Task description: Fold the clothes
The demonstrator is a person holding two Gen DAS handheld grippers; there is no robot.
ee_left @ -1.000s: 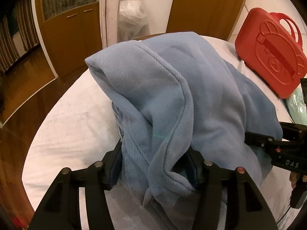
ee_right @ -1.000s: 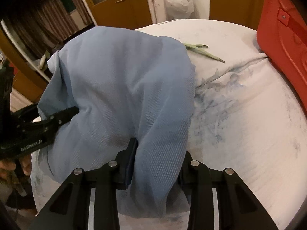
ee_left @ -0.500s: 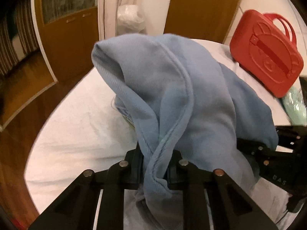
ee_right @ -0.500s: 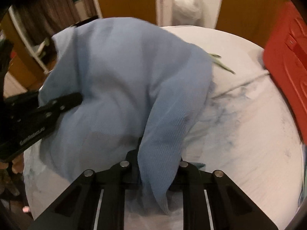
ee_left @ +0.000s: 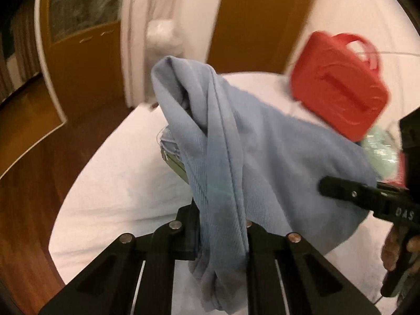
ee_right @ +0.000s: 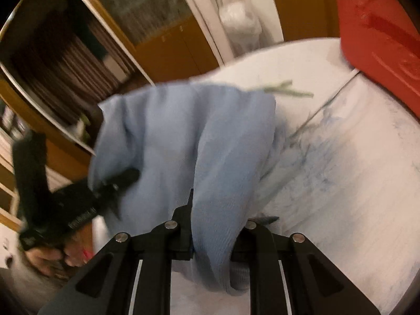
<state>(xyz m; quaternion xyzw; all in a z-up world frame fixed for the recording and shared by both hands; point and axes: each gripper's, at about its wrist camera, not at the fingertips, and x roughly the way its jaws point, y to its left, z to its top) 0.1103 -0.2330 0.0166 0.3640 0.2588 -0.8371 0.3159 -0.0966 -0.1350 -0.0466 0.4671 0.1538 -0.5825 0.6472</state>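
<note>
A light blue garment (ee_left: pixel 262 152) hangs bunched between both grippers, lifted above the white table (ee_left: pixel 113 183). My left gripper (ee_left: pixel 221 225) is shut on a rolled hem of it. My right gripper (ee_right: pixel 214 225) is shut on another fold of the same garment (ee_right: pixel 189 141). The right gripper also shows in the left wrist view (ee_left: pixel 367 197) at the right, and the left gripper in the right wrist view (ee_right: pixel 78 197) at the left. Both views are motion-blurred.
A red plastic case (ee_left: pixel 338 92) lies at the table's far right, also in the right wrist view (ee_right: pixel 380 31). A pale green item (ee_left: pixel 380 144) lies beside it. A green strip (ee_right: pixel 286 90) lies on the stained tabletop. Wooden cabinets (ee_left: pixel 86 60) and floor lie beyond the edge.
Both grippers closed on the garment, then lifted it up off the table; the cloth now hangs narrower and more bunched. The views have tilted and blurred.
</note>
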